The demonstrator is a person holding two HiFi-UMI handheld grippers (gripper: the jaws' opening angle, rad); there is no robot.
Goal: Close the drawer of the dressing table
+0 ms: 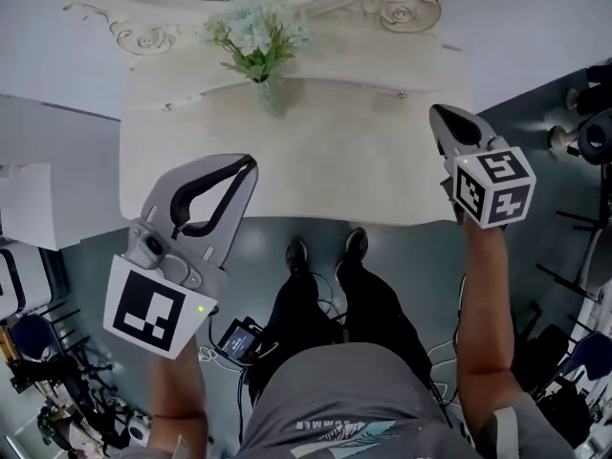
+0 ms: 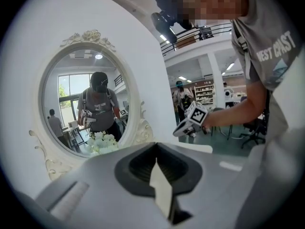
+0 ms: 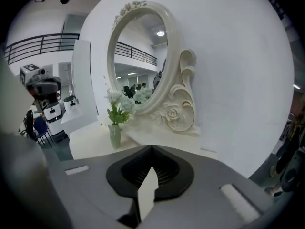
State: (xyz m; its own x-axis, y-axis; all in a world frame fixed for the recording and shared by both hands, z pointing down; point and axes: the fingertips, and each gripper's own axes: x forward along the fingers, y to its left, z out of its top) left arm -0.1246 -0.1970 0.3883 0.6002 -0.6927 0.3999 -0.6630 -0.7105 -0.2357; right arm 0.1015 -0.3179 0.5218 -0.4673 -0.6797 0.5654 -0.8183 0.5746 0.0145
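Note:
The cream dressing table (image 1: 363, 161) lies below me, its front edge towards my feet. No drawer front shows in any view. My left gripper (image 1: 251, 165) hovers over the table's front left part, jaws shut with nothing between them. My right gripper (image 1: 438, 113) hangs over the table's right edge, also shut and empty. In the left gripper view the left gripper (image 2: 156, 149) points at the oval mirror (image 2: 90, 104), with the right gripper (image 2: 190, 120) beyond it. In the right gripper view the right gripper (image 3: 151, 149) faces the mirror (image 3: 140, 61).
A glass vase (image 1: 271, 94) with pale flowers (image 1: 253, 36) stands at the back middle of the table, also visible as the vase (image 3: 114, 135). My shoes (image 1: 325, 251) are on the grey floor just before the table. Stands and cables (image 1: 583, 142) crowd the right side.

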